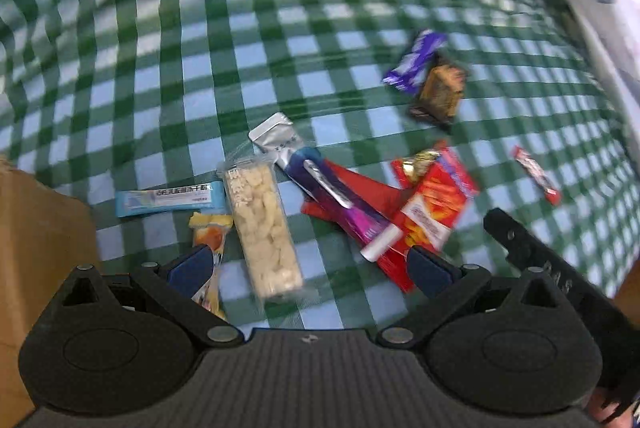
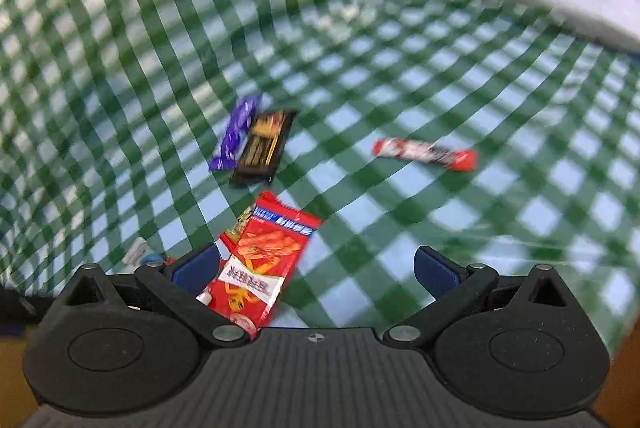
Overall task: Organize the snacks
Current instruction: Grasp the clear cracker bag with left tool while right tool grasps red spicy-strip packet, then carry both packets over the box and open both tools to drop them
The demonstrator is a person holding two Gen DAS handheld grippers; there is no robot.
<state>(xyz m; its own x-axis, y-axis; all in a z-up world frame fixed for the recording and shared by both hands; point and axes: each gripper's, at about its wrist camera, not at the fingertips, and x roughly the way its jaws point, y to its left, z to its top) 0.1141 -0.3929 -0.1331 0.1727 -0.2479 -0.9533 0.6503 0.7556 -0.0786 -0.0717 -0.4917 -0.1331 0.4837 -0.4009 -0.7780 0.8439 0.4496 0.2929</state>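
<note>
1. Left gripper [image 1: 310, 268] spread wide, empty, above the clear rice-cracker pack [image 1: 262, 228] on the checked cloth [image 1: 160, 48].
2. Right gripper [image 2: 316, 274] likewise wide, empty, over the red snack box [image 2: 260, 264].
3. These snacks look light and crinkly, the crackers brittle; pinch across the pack's middle, gently.
4. Printing is too blurred to read.

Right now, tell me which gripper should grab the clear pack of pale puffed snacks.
Left. The left gripper is open just above the clear pack. The right gripper faces the red packet instead.
</note>
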